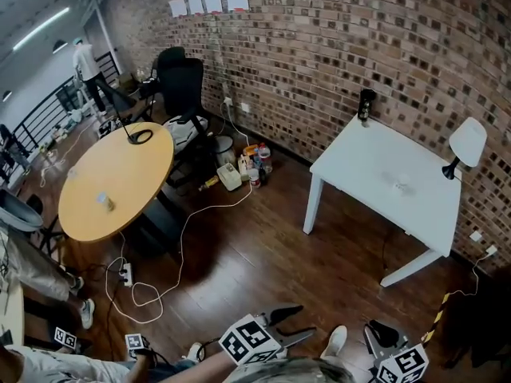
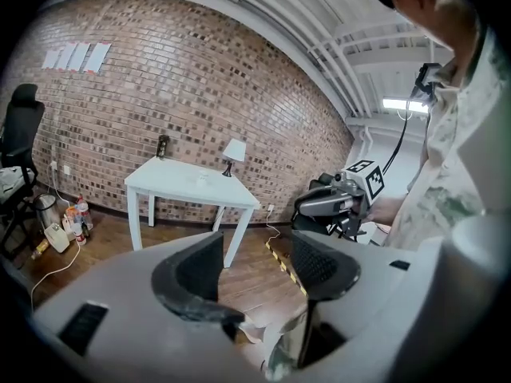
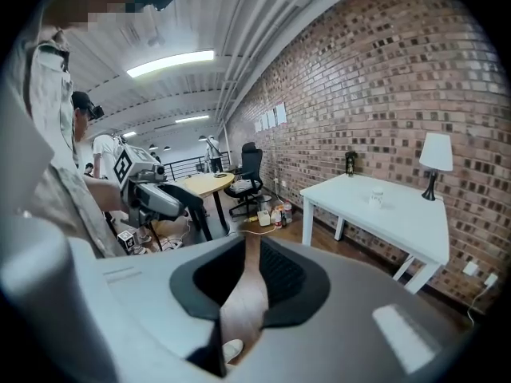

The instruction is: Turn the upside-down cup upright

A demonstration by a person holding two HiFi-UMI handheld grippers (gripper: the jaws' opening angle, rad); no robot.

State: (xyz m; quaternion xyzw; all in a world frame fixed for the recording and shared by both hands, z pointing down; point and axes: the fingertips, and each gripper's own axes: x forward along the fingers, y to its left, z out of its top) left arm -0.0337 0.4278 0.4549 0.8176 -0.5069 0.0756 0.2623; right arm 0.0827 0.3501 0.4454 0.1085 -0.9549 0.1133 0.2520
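Observation:
A small clear cup [image 1: 402, 183] stands alone on the white table [image 1: 359, 162], far ahead of both grippers; it is too small to tell which way up it is. It also shows in the left gripper view as the cup [image 2: 201, 179] and in the right gripper view as the cup [image 3: 377, 199]. My left gripper [image 1: 303, 321] is at the bottom of the head view, over the wooden floor. Its jaws [image 2: 255, 266] are open and empty. My right gripper [image 1: 382, 332] is beside it, its jaws [image 3: 246, 282] a narrow gap apart with only floor between them.
On the white table stand a lamp [image 1: 465, 144] at the right end and a dark bottle [image 1: 366, 104] at the far corner by the brick wall. A round yellow table [image 1: 116, 180], office chairs, bottles and cables on the floor [image 1: 239, 174] lie to the left. People stand at the far left.

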